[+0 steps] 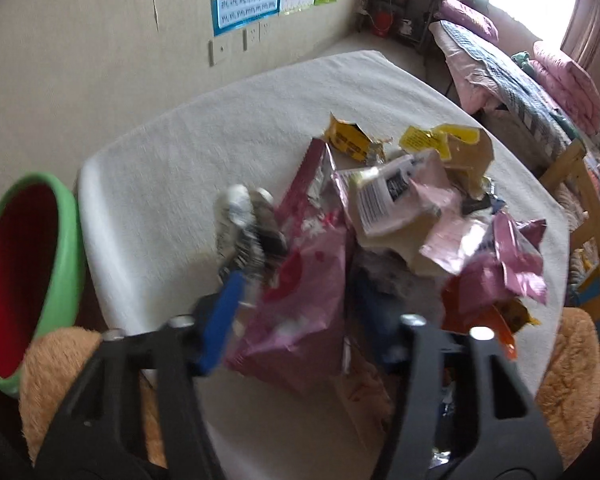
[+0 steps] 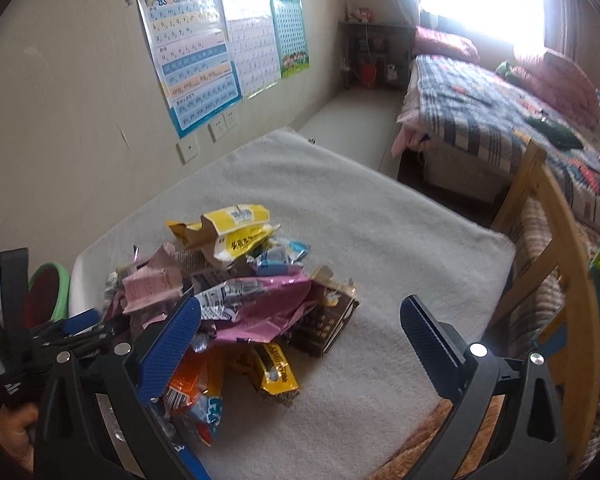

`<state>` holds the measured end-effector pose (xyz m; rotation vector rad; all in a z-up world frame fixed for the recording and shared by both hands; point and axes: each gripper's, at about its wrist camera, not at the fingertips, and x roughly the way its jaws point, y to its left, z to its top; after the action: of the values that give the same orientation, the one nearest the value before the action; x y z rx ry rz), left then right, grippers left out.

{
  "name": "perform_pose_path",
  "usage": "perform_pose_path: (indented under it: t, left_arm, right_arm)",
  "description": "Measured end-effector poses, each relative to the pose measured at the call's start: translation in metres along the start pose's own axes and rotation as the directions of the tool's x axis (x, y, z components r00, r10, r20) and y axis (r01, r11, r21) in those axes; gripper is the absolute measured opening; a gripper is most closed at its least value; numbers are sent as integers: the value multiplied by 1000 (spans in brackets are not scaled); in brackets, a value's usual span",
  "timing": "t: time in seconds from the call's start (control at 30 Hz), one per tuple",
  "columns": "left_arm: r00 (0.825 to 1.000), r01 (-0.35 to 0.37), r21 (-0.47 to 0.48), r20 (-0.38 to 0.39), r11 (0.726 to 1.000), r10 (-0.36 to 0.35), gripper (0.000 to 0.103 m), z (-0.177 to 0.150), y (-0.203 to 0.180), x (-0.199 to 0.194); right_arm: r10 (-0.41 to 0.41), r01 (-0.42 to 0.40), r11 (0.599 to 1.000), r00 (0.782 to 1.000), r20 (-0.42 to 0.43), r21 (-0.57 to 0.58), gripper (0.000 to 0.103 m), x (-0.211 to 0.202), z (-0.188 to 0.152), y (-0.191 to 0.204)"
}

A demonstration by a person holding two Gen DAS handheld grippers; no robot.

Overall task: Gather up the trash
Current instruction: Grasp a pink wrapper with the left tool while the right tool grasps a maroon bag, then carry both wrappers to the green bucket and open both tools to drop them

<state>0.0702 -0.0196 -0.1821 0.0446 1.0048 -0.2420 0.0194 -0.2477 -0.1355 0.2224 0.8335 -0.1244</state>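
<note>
Jaws: our left gripper (image 1: 296,300) clamps the pink wrapper (image 1: 300,304) at the pile's left edge on the surface (image 2: 380,240), bin (image 1: 20,272) to its left; our right gripper (image 2: 300,344) stands apart, straddling the wrapper pile (image 2: 236,300).

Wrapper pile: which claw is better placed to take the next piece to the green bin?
Left. The left claw already straddles a pink wrapper, and the green bin is on its side. The right claw is open beside the pile.
</note>
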Motion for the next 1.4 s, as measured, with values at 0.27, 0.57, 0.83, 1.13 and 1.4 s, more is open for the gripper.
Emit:
perform_pose_path:
  t: [0.27, 0.57, 0.83, 1.13, 1.4]
  left_arm:
    - [996, 84, -36, 31, 996, -83, 15, 3, 6, -15]
    - [995, 52, -9, 84, 999, -51, 14, 10, 8, -38]
    - [988, 47, -10, 146, 999, -44, 14, 15, 11, -58]
    - [968, -21, -38, 248, 999, 30, 14, 30, 37, -93]
    - [945, -118, -171, 282, 978, 163, 14, 22, 109, -118]
  right_arm:
    - [123, -115, 989, 988, -89, 88, 96, 21, -1, 8]
    - [277, -210, 940, 930, -243, 269, 81, 76, -10, 14]
    - [200, -191, 977, 975, -97, 94, 49, 26, 10, 29]
    - [218, -211, 971, 975, 48, -117, 49, -35, 34, 83]
    - [351, -345, 908, 936, -19, -239, 49, -19, 38, 174]
